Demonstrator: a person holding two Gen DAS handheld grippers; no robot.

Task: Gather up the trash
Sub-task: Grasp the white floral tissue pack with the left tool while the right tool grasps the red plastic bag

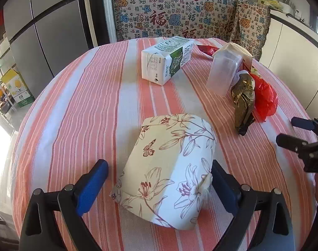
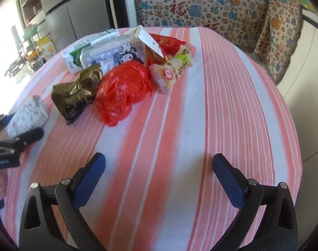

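A floral tissue pack (image 1: 169, 167) lies on the striped tablecloth (image 1: 85, 108) between the open jaws of my left gripper (image 1: 159, 177); its right finger touches the pack's side, the left finger stands apart. Farther off lie a milk carton (image 1: 166, 59), a clear plastic box (image 1: 223, 71), a gold-brown wrapper (image 1: 243, 102) and a red plastic bag (image 1: 264, 98). My right gripper (image 2: 159, 175) is open and empty above bare cloth. In its view the red bag (image 2: 122, 90), gold wrapper (image 2: 77, 94), clear box (image 2: 115, 56), snack packet (image 2: 173, 69) and tissue pack (image 2: 27, 115) lie ahead-left.
A patterned throw covers a sofa (image 1: 179, 12) behind the table. A grey fridge (image 1: 41, 27) stands at the left. The right gripper shows at the right edge of the left wrist view (image 1: 301, 138). White cabinets (image 1: 294, 48) stand at the right.
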